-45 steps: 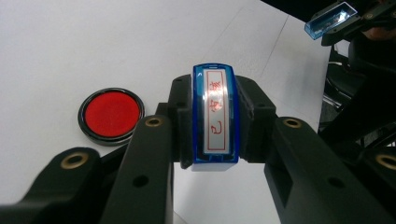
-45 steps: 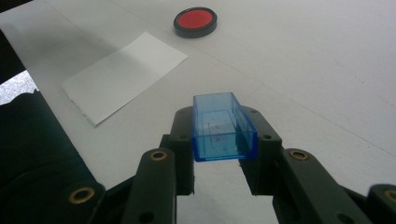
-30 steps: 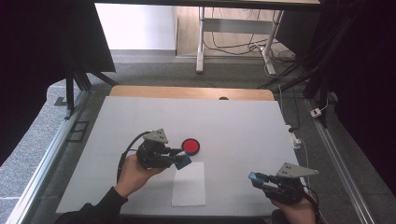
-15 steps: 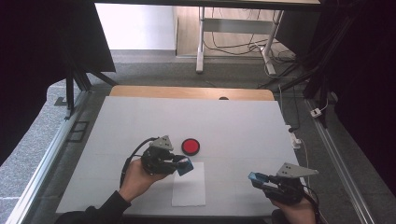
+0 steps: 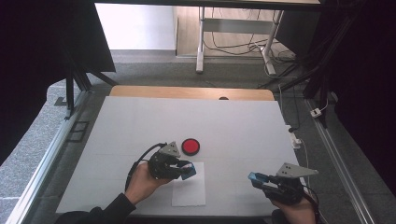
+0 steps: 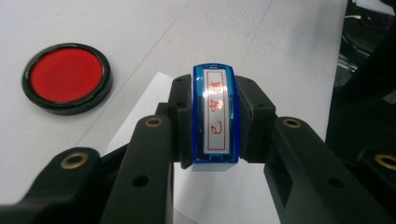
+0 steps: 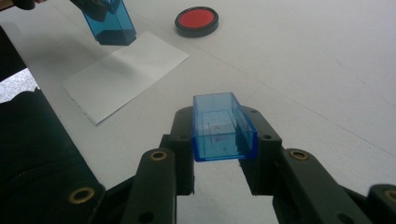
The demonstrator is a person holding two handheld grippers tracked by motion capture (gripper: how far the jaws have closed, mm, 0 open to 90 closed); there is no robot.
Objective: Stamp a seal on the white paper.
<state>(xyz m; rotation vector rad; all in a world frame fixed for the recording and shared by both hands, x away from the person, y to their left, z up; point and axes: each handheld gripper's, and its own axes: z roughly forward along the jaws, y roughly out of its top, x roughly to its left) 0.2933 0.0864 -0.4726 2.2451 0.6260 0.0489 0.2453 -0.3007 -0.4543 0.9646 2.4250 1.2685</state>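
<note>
**Stamp over the paper, cap held aside**

In the high view I see my left gripper (image 5: 189,169) low and left of centre, clenched on the stamp (image 5: 188,171), which sits over the upper edge of the paper (image 5: 188,191). Whether the stamp touches the sheet I cannot tell from there.

In the left gripper view the stamp (image 6: 215,119) fills the middle of the frame, pinched between the two black jaws, its blue frame and a white label with red characters facing the camera. The paper (image 6: 154,100) shows behind and below it, and the ink pad (image 6: 67,78) lies at the upper left, black-rimmed with a red face, well clear of the stamp.

In the high view the ink pad (image 5: 190,146) is just above my left gripper, near the frame's centre, resting on the white table (image 5: 233,126).

My right gripper (image 5: 256,178) is at the lower right of the high view, clenched on the cap (image 5: 255,177), apart from the paper. In the right gripper view the cap (image 7: 222,126) is a clear blue box gripped between the jaws at centre, its open end towards the camera. At that view's upper left the stamp (image 7: 110,23) hangs just above the paper (image 7: 126,74), with a faint shadow below it; the ink pad (image 7: 196,20) lies at top centre.
</note>
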